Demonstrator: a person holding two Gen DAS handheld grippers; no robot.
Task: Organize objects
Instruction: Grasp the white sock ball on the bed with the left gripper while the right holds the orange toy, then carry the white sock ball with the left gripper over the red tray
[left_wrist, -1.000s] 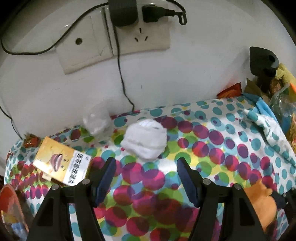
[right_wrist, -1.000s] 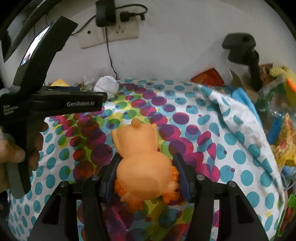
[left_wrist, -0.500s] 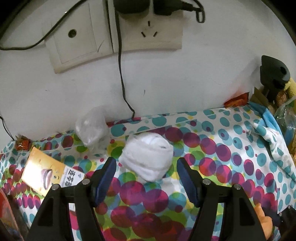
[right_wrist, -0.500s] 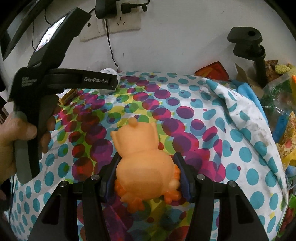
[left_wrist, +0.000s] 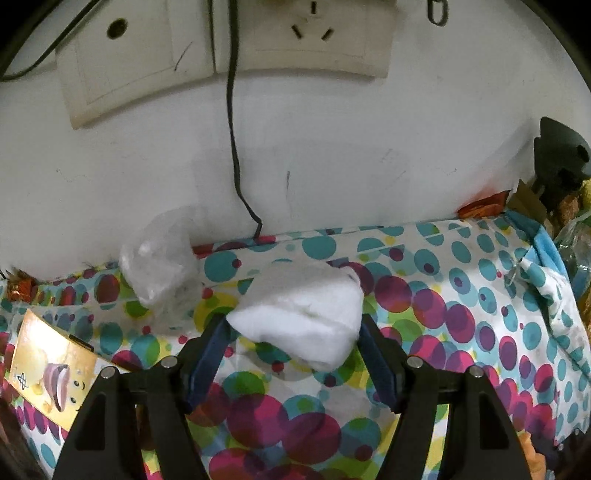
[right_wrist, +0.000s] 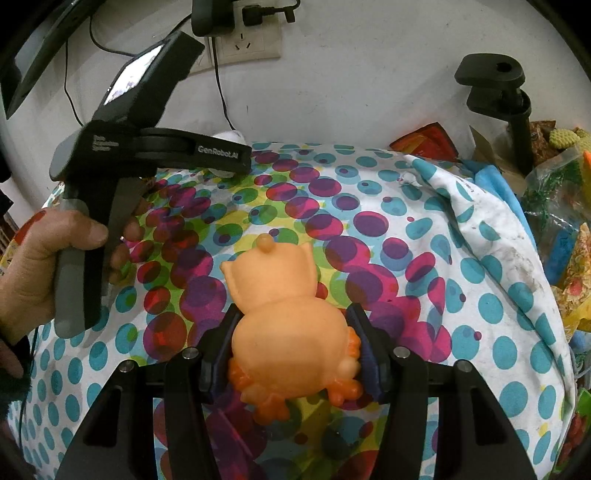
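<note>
White rolled sock (left_wrist: 301, 317) lies on the dotted cloth (left_wrist: 424, 325) in the centre of the left wrist view, near the wall, long axis running left to right across the frame — square to the fingers. The left gripper (left_wrist: 291, 325) brackets it: both blue pads flank its ends, jaws spread and just opened a little further, no squeeze visible yet, though contact at the tips cannot be ruled out. This hand is plainly the nearer one. Versus a second ago, the sock sat ahead of the fingertips; now it is between them, the wall socket (left_wrist: 321, 37) larger in the frame. The right gripper (right_wrist: 291, 332) is clenched on the orange rubber toy (right_wrist: 291, 332), low centre of its view — unchanged.
</note>
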